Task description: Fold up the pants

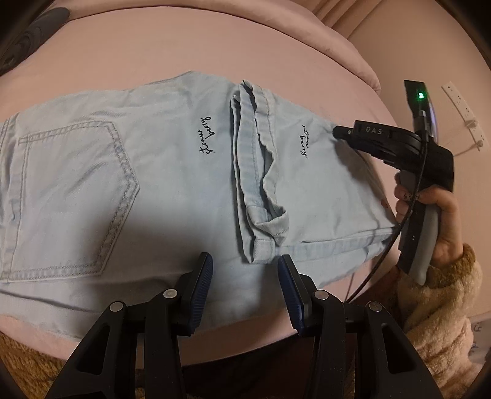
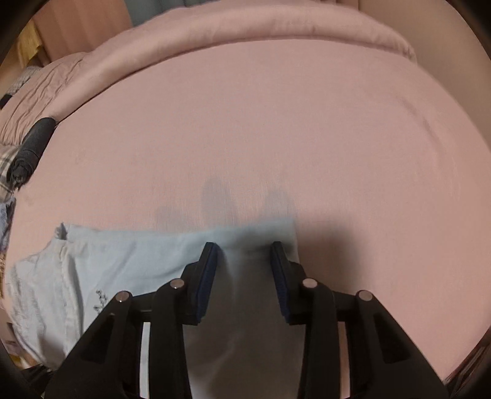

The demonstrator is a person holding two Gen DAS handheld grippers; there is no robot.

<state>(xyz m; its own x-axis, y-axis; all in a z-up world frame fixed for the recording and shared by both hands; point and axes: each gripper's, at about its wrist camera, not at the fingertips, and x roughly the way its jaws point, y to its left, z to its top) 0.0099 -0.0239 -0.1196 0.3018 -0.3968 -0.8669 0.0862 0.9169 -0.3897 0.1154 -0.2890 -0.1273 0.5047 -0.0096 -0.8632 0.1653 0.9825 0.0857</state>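
Note:
Light blue jeans (image 1: pixel 172 184) lie folded across a pink bed sheet (image 1: pixel 184 55), back pocket at the left, and the cuffed leg ends (image 1: pixel 254 172) rest on top near the middle. My left gripper (image 1: pixel 245 270) hovers open over the near edge of the jeans, with nothing between its fingers. My right gripper (image 1: pixel 337 132), held by a hand (image 1: pixel 442 214), reaches over the right-hand fold of the jeans. In the right wrist view the right gripper (image 2: pixel 244 254) stands open just above the jeans (image 2: pixel 129 261) at that fold; the picture is blurred there.
A rolled pink duvet (image 2: pixel 245 27) borders the far side of the bed. A dark rolled item (image 2: pixel 33 138) and plaid cloth (image 2: pixel 6 165) lie at the left. A white power strip (image 1: pixel 463 113) is beyond the bed's right edge. A fuzzy sleeve (image 1: pixel 445 307) is near my left gripper.

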